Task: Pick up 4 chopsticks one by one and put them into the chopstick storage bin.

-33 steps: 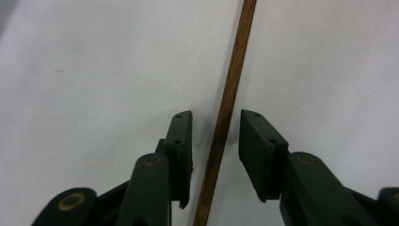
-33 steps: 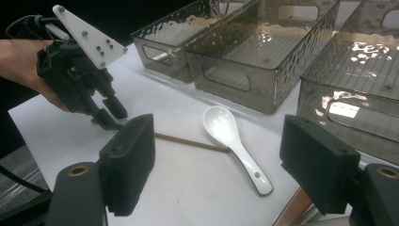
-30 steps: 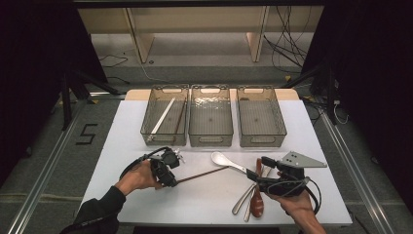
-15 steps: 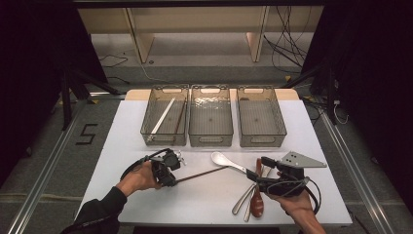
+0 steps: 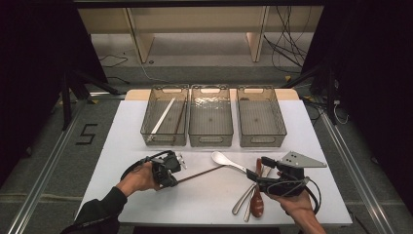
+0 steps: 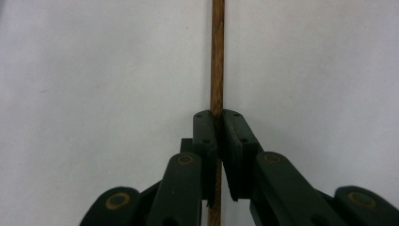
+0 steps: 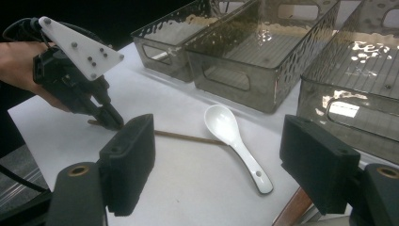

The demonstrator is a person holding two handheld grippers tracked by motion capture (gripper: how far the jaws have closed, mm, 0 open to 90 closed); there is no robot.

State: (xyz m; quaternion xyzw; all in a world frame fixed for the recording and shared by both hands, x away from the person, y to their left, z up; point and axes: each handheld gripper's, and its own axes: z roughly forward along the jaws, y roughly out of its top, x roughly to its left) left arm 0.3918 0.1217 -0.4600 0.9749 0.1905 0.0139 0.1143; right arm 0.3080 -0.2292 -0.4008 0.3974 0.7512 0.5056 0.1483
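One brown chopstick (image 6: 217, 56) lies on the white table (image 5: 122, 141), near the left tray (image 5: 164, 122). Left gripper (image 5: 168, 171) has just been closing and now pinches its near end. Right gripper (image 7: 216, 160) hangs wide open beside the white spoon (image 7: 233, 136).

A dark long sleeve (image 5: 97, 214) is worn on the arm at the lower left of the high view. The left claw (image 5: 176, 176) is built of black parts, and a black cable is looped from it. On its black links round brass-coloured pivots are seen in the left gripper view. The right claw (image 5: 253, 175), at the lower right, is topped by a grey three-cornered plate (image 5: 298, 160) set with small screws, and a black cable is looped beneath it.
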